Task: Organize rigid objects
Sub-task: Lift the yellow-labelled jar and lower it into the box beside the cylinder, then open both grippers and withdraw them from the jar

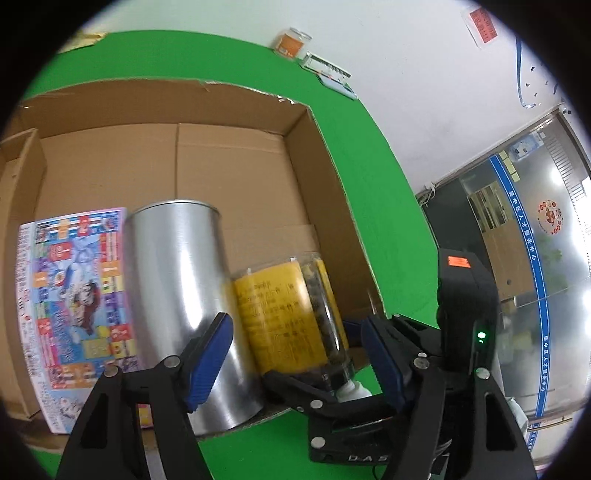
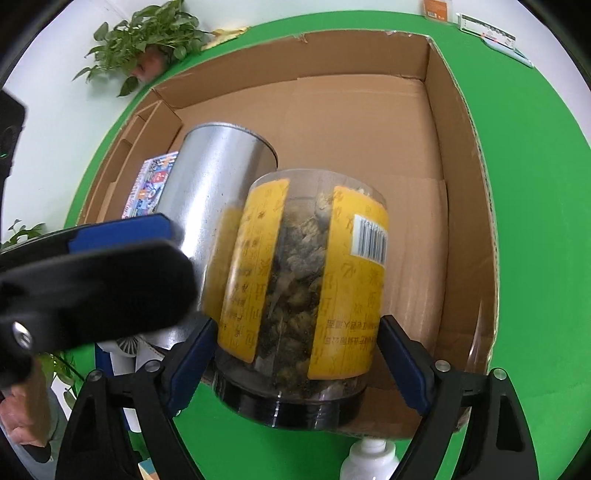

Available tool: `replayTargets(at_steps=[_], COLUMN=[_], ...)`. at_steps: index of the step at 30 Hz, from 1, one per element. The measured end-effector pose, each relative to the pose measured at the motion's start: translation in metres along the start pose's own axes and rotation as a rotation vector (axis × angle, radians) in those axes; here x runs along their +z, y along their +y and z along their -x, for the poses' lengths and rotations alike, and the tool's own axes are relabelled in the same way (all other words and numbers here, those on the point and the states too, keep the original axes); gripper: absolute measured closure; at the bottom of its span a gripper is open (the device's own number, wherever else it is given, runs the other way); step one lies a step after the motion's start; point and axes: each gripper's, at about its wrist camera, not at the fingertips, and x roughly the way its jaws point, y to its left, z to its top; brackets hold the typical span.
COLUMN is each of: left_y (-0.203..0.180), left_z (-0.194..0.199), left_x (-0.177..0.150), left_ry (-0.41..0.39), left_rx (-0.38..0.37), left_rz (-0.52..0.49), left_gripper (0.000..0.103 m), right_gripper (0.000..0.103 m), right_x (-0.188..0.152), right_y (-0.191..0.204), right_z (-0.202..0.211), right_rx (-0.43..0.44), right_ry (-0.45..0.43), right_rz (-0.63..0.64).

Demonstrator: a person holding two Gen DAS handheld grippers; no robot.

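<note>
An open cardboard box (image 1: pixel 229 122) (image 2: pixel 469 155) sits on the green table. Inside stand a silver tin (image 1: pixel 184 288) (image 2: pixel 218 177) and a colourful printed box (image 1: pixel 74 291) (image 2: pixel 147 184). My right gripper (image 2: pixel 295 354) is shut on a clear jar with a yellow label and black lid (image 2: pixel 303 280), held tilted over the box's near edge beside the tin. The jar shows in the left wrist view (image 1: pixel 291 314) too. My left gripper (image 1: pixel 295 350) is open and empty, its fingers either side of the tin's edge and jar.
A small orange-labelled jar (image 1: pixel 291 42) and flat packets (image 1: pixel 332 74) lie at the table's far edge. A white pump bottle (image 2: pixel 369 461) stands below the jar. Potted plants (image 2: pixel 147 33) stand at the far left.
</note>
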Motion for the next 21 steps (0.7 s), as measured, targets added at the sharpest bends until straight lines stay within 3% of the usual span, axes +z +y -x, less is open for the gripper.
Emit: replayTargets(at_steps=[5,8,13,17,19,21], left_y=[0.009,0.013,0.013,0.004,-0.001,-0.007], left_z=[0.029,0.042,0.060,0.083,0.093,0.102], left_x=[-0.013,-0.023,-0.036,-0.055,-0.065,-0.083], left_ry=[-0.069,-0.101,-0.151,-0.288,-0.350,-0.426], left_rx=[0.001,0.022,0.037,0.157,0.229,0.363], left_rz=[0.005,0.007,0.011,-0.033,-0.056,-0.087], left_gripper=[0.032,0.032,0.032,0.032,0.029,0.022], right_gripper=[0.014,0.031,0.032,0.031,0.031,0.017], right_x=[-0.015,-0.020,-0.032,-0.044,-0.055,-0.076], right_y=[0.011,0.007,0.013,0.020,0.020,0.025], right_z=[0.016,0.027,0.033,0.039,0.051,0.069], right_rx=[0.018,0.009,-0.031,-0.054,-0.025,-0.024], right_ry=[-0.020,-0.055,-0.108,-0.139,-0.205,-0.306], right_rz=[0.017,-0.005,-0.009,-0.023,-0.051,-0.079])
